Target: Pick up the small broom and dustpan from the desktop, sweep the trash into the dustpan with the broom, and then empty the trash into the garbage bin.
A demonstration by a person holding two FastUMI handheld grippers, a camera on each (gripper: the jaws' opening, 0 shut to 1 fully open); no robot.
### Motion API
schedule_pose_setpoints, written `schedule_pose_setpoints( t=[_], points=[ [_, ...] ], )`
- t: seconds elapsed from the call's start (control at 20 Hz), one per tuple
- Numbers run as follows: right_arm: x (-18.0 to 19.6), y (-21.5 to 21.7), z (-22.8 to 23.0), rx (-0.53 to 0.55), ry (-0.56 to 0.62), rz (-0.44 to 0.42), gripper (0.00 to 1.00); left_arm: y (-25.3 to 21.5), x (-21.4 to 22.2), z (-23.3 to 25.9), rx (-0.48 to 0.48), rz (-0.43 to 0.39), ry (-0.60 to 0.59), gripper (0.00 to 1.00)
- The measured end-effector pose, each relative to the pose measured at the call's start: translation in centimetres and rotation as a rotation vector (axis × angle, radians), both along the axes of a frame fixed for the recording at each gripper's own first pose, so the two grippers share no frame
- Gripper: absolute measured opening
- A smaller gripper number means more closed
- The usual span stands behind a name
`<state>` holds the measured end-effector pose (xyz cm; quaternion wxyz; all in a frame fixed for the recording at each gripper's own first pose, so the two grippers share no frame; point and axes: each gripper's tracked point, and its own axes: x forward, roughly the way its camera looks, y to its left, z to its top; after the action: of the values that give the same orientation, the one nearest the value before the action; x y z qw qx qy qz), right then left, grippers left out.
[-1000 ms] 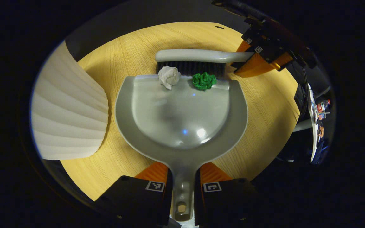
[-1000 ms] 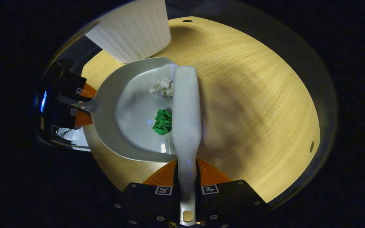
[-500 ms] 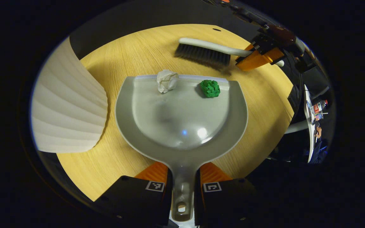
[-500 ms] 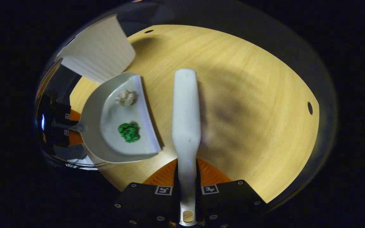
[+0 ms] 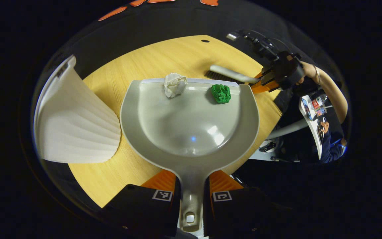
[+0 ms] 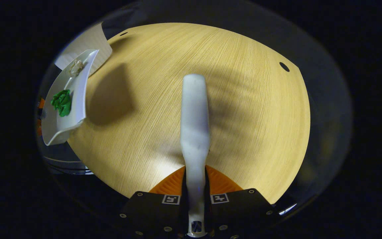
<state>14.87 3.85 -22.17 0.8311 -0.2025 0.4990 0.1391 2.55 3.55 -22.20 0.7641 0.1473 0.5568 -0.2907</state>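
broom (image 5: 230, 75) bristles behind dustpan (image 5: 191, 132) rim

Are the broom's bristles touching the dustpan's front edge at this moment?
Apart. The right gripper view shows bare wooden desktop between the broom and the dustpan.

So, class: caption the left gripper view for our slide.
Grey plastic dustpan carrying white paper wad and green paper wad.
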Motion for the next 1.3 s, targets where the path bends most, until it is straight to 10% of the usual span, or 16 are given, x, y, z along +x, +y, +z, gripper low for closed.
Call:
schedule_pose_setpoints(
  t=[0.55,1.05,1.3],
  points=[
    [-1.6,0.8,-0.7,0.036,0.020,0.044,0.18,1.4,-2.0,16.4,-0.072,-0.082,0.085,0.30],
    [-3.0,0.9,-1.9,0.016,0.115,0.145,0.18,18.7,7.8,23.3,0.144,0.363,0.017,0.30],
    [-3.1,0.9,-2.0,0.032,0.114,0.134,0.18,24.3,9.4,22.1,0.381,0.405,-0.019,0.30]
  ],
)
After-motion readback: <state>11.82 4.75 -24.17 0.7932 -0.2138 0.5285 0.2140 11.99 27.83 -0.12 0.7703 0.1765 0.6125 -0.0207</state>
